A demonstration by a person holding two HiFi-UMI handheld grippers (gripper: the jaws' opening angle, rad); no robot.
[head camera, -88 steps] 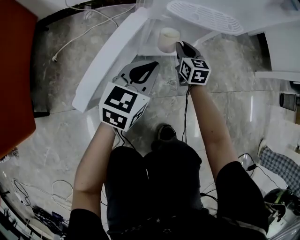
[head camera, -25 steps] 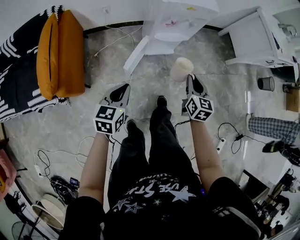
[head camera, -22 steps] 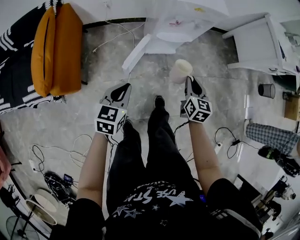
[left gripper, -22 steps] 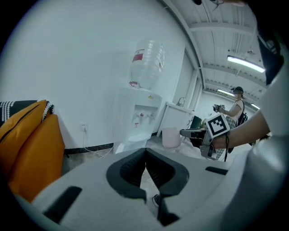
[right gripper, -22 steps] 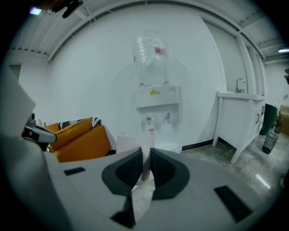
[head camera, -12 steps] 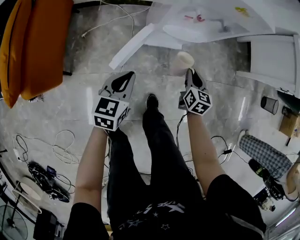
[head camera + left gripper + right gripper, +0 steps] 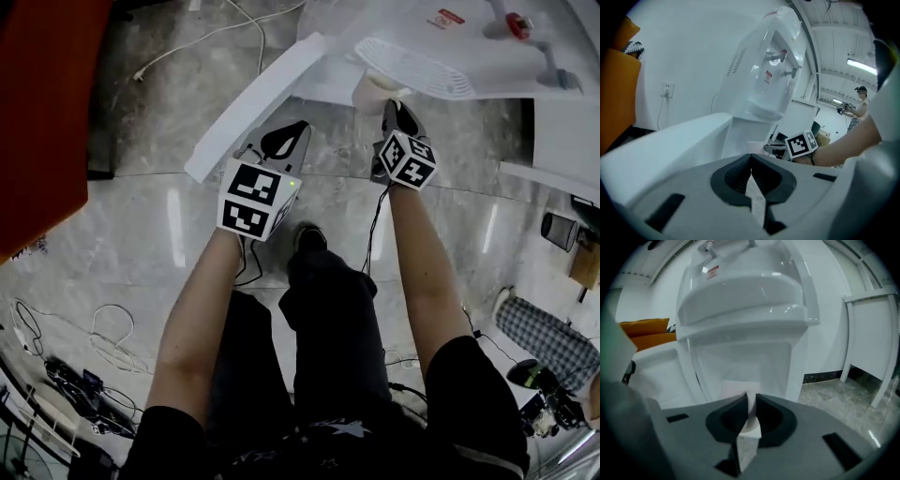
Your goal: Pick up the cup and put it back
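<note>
A cream paper cup [image 7: 372, 93] sits at the foot of the white water dispenser [image 7: 412, 58], just under its slotted drip tray. My right gripper [image 7: 389, 105] is shut on the cup's rim; in the right gripper view the thin cup wall [image 7: 751, 412] is pinched between the dark pads of the right gripper [image 7: 750, 401]. The dispenser's alcove [image 7: 740, 362] is straight ahead of it. My left gripper [image 7: 300, 127] hovers to the left of the cup, shut, with nothing in it. In the left gripper view the left gripper [image 7: 750, 161] has its pads together, and the cup [image 7: 758, 147] shows beyond them.
A long white panel [image 7: 253, 103] slants out from the dispenser's left side, just above my left gripper. A red-orange cushion [image 7: 42, 122] fills the left edge. Cables [image 7: 112, 347] lie on the marble floor. A white table leg [image 7: 862, 343] stands to the right.
The cup and my right gripper have travelled from mid-air over the floor to the dispenser's base under the drip tray. The left gripper came along, still shut.
</note>
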